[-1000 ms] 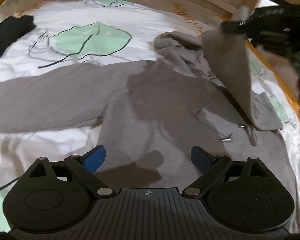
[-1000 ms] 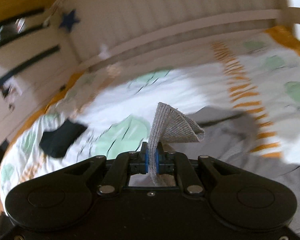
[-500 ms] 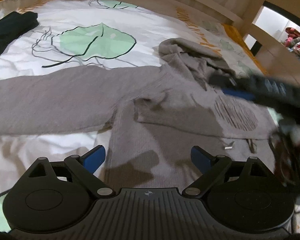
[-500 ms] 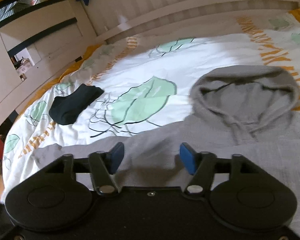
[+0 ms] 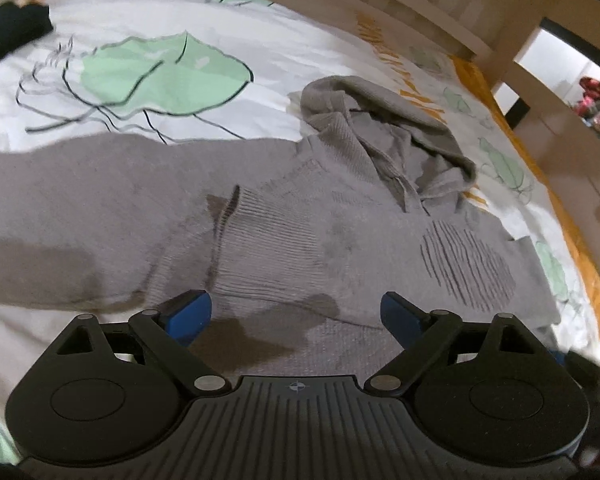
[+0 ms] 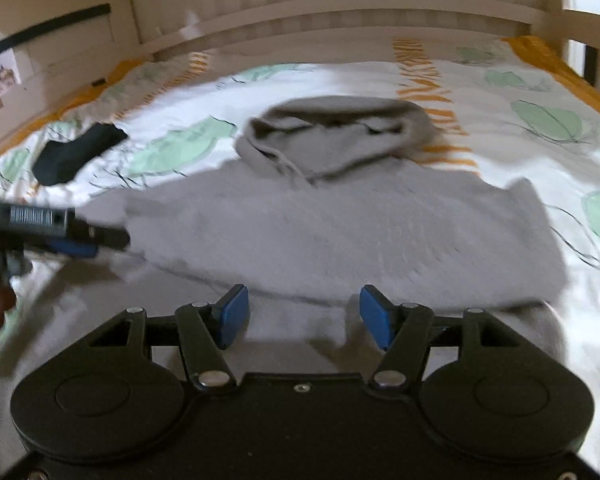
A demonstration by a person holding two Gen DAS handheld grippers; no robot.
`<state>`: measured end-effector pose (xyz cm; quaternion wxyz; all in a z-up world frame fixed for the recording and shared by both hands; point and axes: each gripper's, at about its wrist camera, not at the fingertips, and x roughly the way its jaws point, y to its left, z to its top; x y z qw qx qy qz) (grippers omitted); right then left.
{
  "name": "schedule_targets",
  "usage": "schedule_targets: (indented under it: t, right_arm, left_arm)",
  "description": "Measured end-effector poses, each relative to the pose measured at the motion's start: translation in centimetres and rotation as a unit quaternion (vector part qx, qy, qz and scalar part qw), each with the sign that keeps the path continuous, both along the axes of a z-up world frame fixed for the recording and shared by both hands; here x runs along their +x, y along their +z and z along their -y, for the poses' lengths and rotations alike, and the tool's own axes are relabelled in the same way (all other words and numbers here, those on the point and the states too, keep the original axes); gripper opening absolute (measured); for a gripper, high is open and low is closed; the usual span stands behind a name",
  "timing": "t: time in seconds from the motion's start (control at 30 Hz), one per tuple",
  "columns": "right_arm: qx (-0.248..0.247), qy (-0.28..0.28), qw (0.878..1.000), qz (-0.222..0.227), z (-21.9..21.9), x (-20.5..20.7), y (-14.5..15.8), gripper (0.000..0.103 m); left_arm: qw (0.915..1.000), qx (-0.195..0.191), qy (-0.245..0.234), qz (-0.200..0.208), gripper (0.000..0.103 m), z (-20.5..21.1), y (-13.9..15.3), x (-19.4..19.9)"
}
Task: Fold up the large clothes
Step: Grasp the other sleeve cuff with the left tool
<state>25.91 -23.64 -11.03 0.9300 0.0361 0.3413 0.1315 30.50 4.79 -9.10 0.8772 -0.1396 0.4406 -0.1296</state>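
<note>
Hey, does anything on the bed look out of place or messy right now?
A dark garment lies loose on the bedcover, apart from the grey hoodie. The hoodie's hood is rumpled, and one sleeve lies spread out sideways, unfolded.

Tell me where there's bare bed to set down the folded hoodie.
Free: the leaf-print sheet right of the hood, out to the orange edge, and a strip between the hood and the black garment. Crowded: the middle, under the grey hoodie, and its left sleeve.
</note>
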Motion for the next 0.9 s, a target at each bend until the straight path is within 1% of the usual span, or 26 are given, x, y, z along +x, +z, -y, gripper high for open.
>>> schedule_targets:
  t: [0.13,0.17,0.2,0.23,0.27,0.3,0.33,0.37,0.4,0.47,0.53,0.57,0.63,0.67,0.7,0.77,0.9]
  right_arm:
    - [0.003,-0.004,1.0,-0.014,0.6,-0.7,-1.8,0.067]
    - [0.006,-0.004,1.0,-0.01,0.8,-1.0,-2.2,0.067]
    - [0.006,-0.002,1.0,-0.002,0.7,-1.3,-2.3,0.067]
    - [0.004,0.0,1.0,0.001,0.7,-1.4,-2.4,0.068]
    - [0.004,0.002,1.0,0.003,0.7,-1.5,-2.4,0.07]
    - [0.005,0.004,1.0,0.005,0.7,-1.5,-2.4,0.07]
    - [0.007,0.005,1.0,0.006,0.7,-1.5,-2.4,0.07]
    - [0.009,0.005,1.0,0.007,0.8,-1.6,-2.5,0.07]
    - [0.012,0.005,1.0,0.008,0.9,-1.7,-2.5,0.07]
    - [0.017,0.004,1.0,0.009,1.0,-1.8,-2.7,0.07]
    - [0.02,0.004,1.0,0.009,1.1,-1.9,-2.6,0.07]
    - [0.022,0.005,1.0,0.009,1.1,-1.9,-2.6,0.07]
    - [0.025,0.005,1.0,0.007,1.3,-1.9,-2.5,0.07]
    - [0.026,0.005,1.0,0.006,1.4,-1.9,-2.4,0.07]
    - [0.026,0.004,1.0,0.007,1.6,-2.1,-2.3,0.07]
    - [0.027,-0.002,1.0,0.008,2.1,-2.3,-2.2,0.071]
    - [0.036,-0.021,0.999,0.004,3.2,-1.9,-2.4,0.071]
  left_arm:
    - [0.9999,0.0,0.012,-0.013,0.092,0.4,-0.8,0.8]
    - [0.9998,-0.001,0.014,-0.015,0.091,0.4,-0.9,1.0]
    - [0.9997,-0.002,0.015,-0.016,0.09,0.4,-1.0,1.2]
    - [0.9998,-0.005,0.016,-0.014,0.085,0.4,-1.0,1.4]
    - [0.9998,-0.006,0.017,-0.01,0.072,0.4,-0.9,1.6]
    - [0.9997,-0.006,0.021,-0.008,0.055,0.3,-0.7,1.8]
    - [0.9997,-0.005,0.024,-0.008,0.045,0.3,-0.6,2.0]
    - [0.9995,-0.004,0.029,-0.007,0.021,0.3,-0.5,2.2]
    - [0.9993,-0.003,0.036,-0.006,0.007,0.3,-0.3,2.4]
    - [0.9991,-0.016,0.037,0.009,0.007,0.1,0.3,2.5]
    - [0.9986,-0.002,0.036,0.037,0.007,0.3,1.6,2.2]
    - [0.9976,0.001,0.036,0.059,0.007,0.2,2.7,2.0]
    - [0.995,-0.005,0.043,0.09,0.007,-0.3,4.3,1.5]
    - [0.9936,-0.001,0.048,0.102,0.007,-0.6,4.9,1.4]
    - [0.9925,0.011,0.055,0.109,0.007,-0.9,5.3,1.5]
    - [0.9915,0.036,0.062,0.109,0.007,-1.4,5.2,1.9]
    - [0.9926,0.034,0.08,0.085,0.007,-2.3,4.0,2.8]
